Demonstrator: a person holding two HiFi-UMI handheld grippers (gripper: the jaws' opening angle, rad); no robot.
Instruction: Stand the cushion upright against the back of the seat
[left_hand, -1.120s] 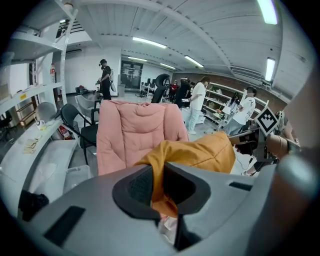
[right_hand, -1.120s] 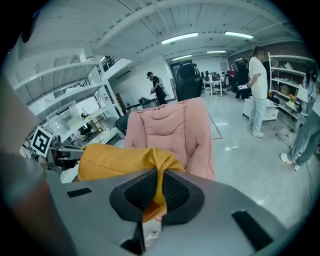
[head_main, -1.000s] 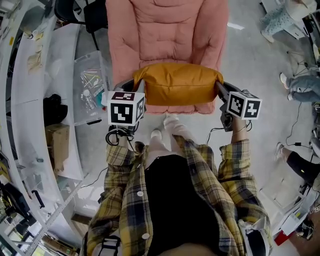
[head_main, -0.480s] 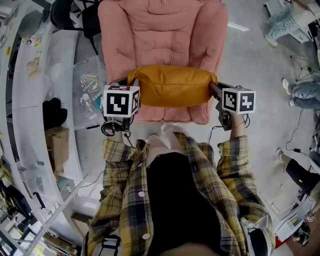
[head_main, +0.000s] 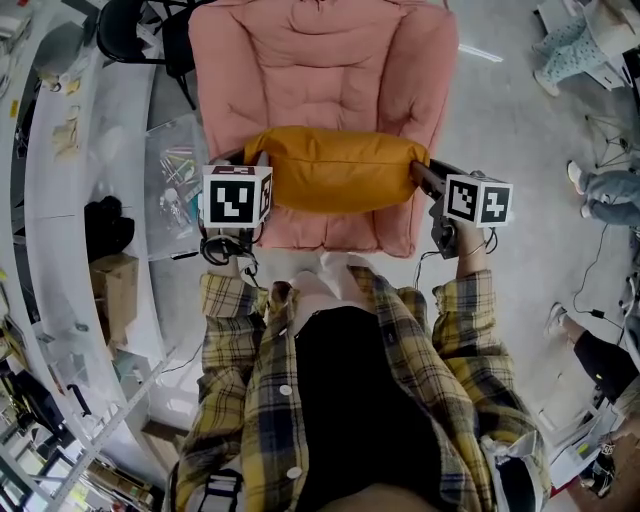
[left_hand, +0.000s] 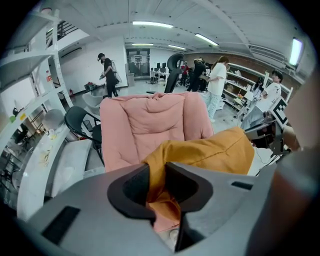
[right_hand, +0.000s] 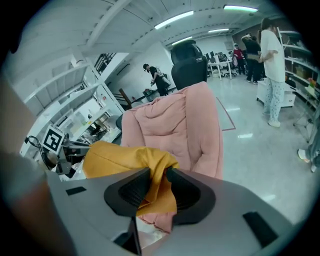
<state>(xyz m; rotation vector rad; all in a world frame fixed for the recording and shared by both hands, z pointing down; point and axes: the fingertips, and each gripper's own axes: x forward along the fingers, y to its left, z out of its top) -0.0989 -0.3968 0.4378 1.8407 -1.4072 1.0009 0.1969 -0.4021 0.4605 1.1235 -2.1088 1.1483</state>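
Pink chair under cushion — clear bin left.

Left gripper: pitched steeply downward, jaws opening, a corner of the orange cushion bunched between the pads.
Right gripper: pitched downward, jaws opening, the cushion's opposite corner between the pads.
Arms: both reach forward, grippers well apart.
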